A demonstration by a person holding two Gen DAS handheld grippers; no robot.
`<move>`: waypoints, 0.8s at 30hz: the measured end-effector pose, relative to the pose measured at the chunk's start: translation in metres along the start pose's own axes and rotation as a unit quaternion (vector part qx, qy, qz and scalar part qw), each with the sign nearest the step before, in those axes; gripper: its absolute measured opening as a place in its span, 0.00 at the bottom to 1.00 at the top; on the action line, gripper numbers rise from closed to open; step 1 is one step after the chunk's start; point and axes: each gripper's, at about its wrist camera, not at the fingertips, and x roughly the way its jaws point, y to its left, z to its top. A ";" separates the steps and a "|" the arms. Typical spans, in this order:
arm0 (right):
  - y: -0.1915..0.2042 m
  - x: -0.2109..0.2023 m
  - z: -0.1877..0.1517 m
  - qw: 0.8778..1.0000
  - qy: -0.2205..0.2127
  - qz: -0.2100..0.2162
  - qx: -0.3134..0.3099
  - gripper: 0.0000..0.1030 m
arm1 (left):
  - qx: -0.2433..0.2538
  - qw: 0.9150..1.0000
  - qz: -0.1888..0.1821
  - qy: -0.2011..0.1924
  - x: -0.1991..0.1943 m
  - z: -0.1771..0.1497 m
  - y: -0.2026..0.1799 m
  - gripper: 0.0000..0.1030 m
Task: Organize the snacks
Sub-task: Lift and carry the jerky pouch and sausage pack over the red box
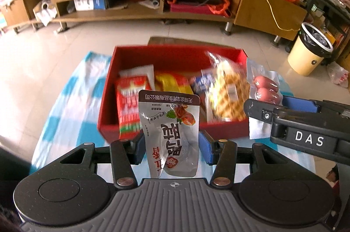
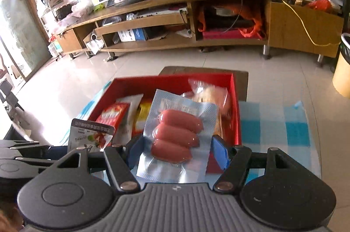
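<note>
Silver foil pouch [image 1: 172, 135], light and slippery, pinched by left gripper [image 1: 172, 150]; right gripper [image 2: 176, 153] clamps limp sausage pack [image 2: 177, 135] above red box [image 2: 236, 114] edge.

Left claw [image 1: 172, 144], right claw [image 2: 178, 152] clamped

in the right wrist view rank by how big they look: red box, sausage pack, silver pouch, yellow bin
1. red box
2. sausage pack, held close to the camera, so it looks larger than it is
3. silver pouch and yellow bin: both only partly visible, too close to rank
</note>
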 end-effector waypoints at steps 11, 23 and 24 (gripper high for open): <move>-0.011 0.038 0.029 1.000 -0.005 -0.015 -0.009 0.62 | 0.021 0.999 0.032 -0.009 0.040 0.036 -0.009 0.56; -0.015 0.059 0.033 0.999 0.002 -0.031 -0.019 0.62 | 0.019 0.999 0.045 0.001 0.059 0.044 -0.010 0.56; -0.015 0.059 0.034 0.999 0.000 -0.031 -0.019 0.62 | 0.018 0.999 0.045 0.000 0.058 0.045 -0.010 0.56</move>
